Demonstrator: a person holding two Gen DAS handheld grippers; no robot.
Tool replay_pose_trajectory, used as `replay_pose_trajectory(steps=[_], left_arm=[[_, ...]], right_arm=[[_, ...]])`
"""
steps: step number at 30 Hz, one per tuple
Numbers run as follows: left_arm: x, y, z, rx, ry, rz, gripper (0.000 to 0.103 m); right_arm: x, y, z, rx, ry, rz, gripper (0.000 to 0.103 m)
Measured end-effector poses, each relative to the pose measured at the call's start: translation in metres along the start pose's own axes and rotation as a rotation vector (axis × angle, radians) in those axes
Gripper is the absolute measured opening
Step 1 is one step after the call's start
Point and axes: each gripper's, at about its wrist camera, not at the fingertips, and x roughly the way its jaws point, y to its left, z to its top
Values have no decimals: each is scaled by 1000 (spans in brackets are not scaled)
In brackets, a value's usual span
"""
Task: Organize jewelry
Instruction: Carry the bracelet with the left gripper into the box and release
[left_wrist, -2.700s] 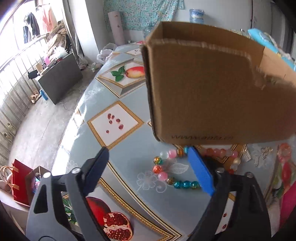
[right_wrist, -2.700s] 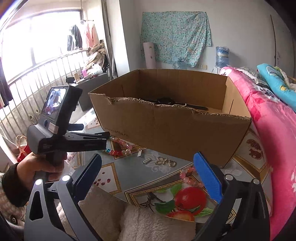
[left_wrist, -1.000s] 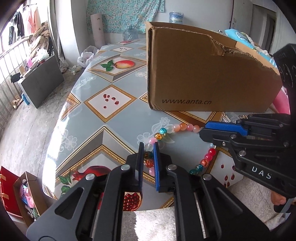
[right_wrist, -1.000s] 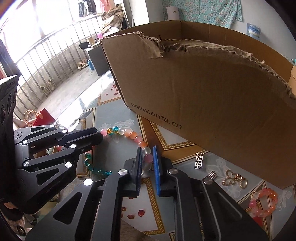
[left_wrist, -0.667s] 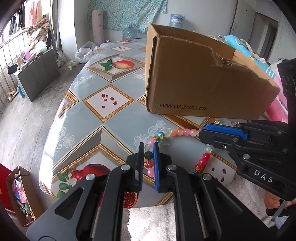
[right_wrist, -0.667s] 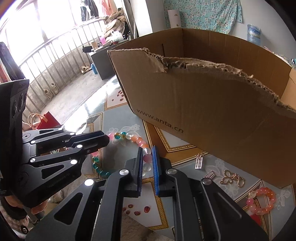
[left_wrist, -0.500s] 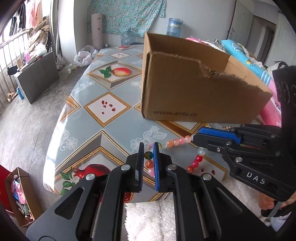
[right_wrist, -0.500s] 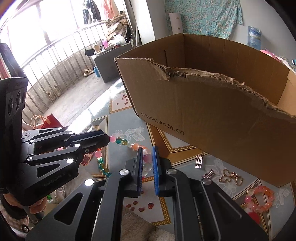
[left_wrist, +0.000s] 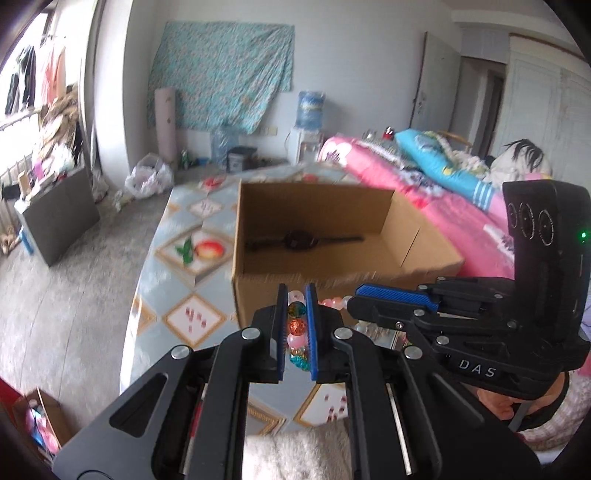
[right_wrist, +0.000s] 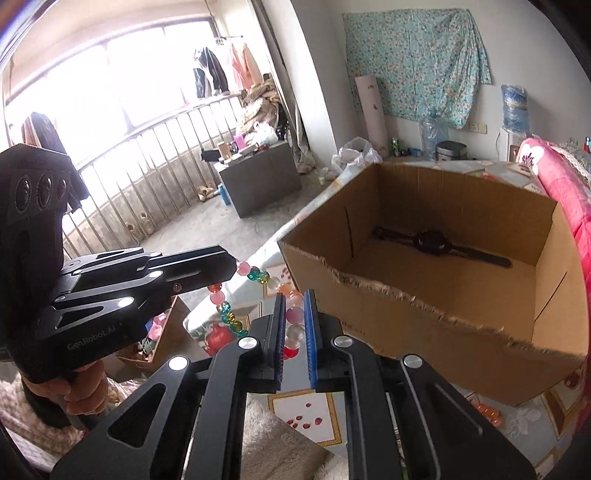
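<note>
**Bead necklace pinched by both claws in front of the open box**

The left claw (left_wrist: 296, 295) is pressed together on the bead necklace (left_wrist: 295, 325), with orange, pink and teal beads stacked between its blue pads. The right claw (right_wrist: 294, 299) pinches another stretch of the same strand (right_wrist: 293, 325), pale pink and clear beads showing between its pads. In the right wrist view the strand runs from the left claw (right_wrist: 231, 266) across to the right one, hanging clear of the surface (right_wrist: 306, 410) with a loop of beads drooping between them. The cardboard box (right_wrist: 436, 317) stands on the patterned surface just beyond both claws, its torn front edge near the beads. A dark wristwatch (right_wrist: 432, 242) lies flat on the box floor. More pink beads (right_wrist: 487, 410) rest on the surface beside the box's near right corner
</note>
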Motion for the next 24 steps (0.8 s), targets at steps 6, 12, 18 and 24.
replay_pose_trajectory(steps=[6,12,18,24], left_arm=[[20,-8,54,48,-28,-35,8],[97,-2,78,58,122,-18,8],[167,8,64,86,311,20,9],[192,11,59,104,369,57,13]], right_arm=[[1,-48,53,68,4,32,10],[76,-121,73,254,224,88,10],[142,-154,70,324,436,61,11],[172,-159,66,370,541,117,12]])
